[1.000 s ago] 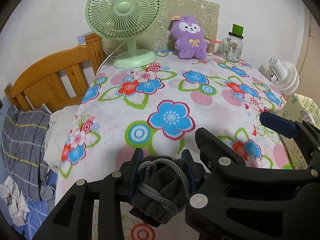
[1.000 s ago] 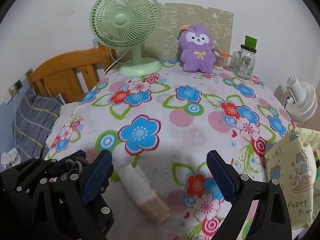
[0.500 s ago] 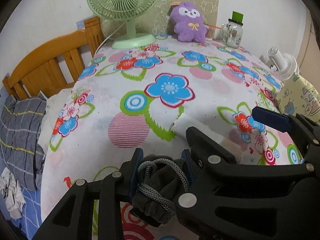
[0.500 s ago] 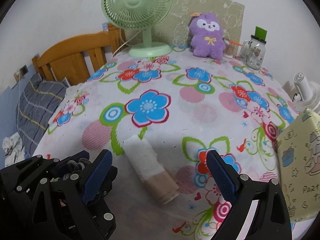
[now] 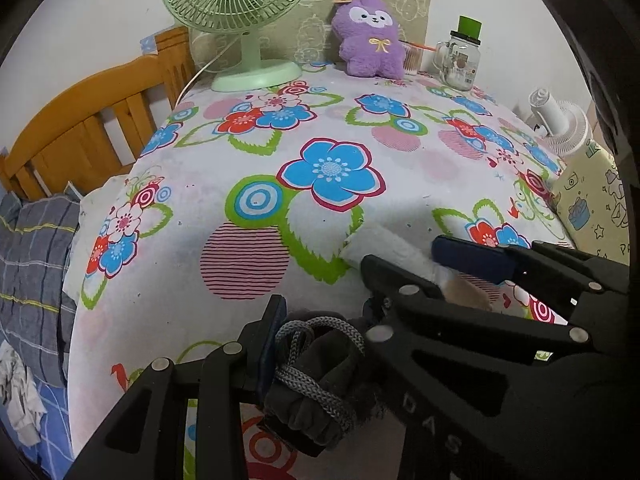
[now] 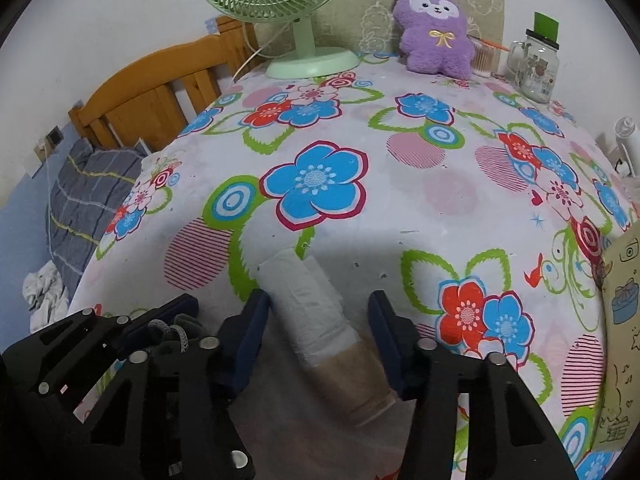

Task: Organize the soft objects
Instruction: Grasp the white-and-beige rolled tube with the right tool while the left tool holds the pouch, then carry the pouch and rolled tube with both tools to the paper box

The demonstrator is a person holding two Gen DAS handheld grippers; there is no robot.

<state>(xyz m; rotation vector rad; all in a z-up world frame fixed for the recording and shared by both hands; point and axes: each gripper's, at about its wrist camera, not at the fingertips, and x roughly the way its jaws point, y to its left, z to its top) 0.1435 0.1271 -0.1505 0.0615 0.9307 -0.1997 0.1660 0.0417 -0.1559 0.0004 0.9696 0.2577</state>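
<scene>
My left gripper (image 5: 320, 332) is shut on a dark grey bundled sock (image 5: 320, 384) with a knitted grey band, held above the near edge of the flowered table (image 5: 256, 152). It also shows in the right wrist view (image 6: 176, 330). A rolled white and beige sock (image 6: 324, 320) lies on the cloth near the front edge. My right gripper (image 6: 320, 324) is open, its blue pads (image 6: 252, 328) on either side of the roll, apart from it. In the left wrist view the roll (image 5: 388, 244) is partly hidden by the right gripper.
A green desk fan (image 6: 276, 0), a purple plush toy (image 6: 436, 32) and a glass jar (image 6: 536, 68) stand at the table's far edge. A wooden bed frame (image 5: 88, 120) with a grey checked pillow (image 5: 32, 272) is left. A white fan (image 5: 560, 124) and patterned bag (image 5: 592, 208) are right.
My right gripper has moved forward and down so its open jaws now straddle the white roll. The left gripper keeps its hold on the dark sock and has drawn back towards the table's near edge.
</scene>
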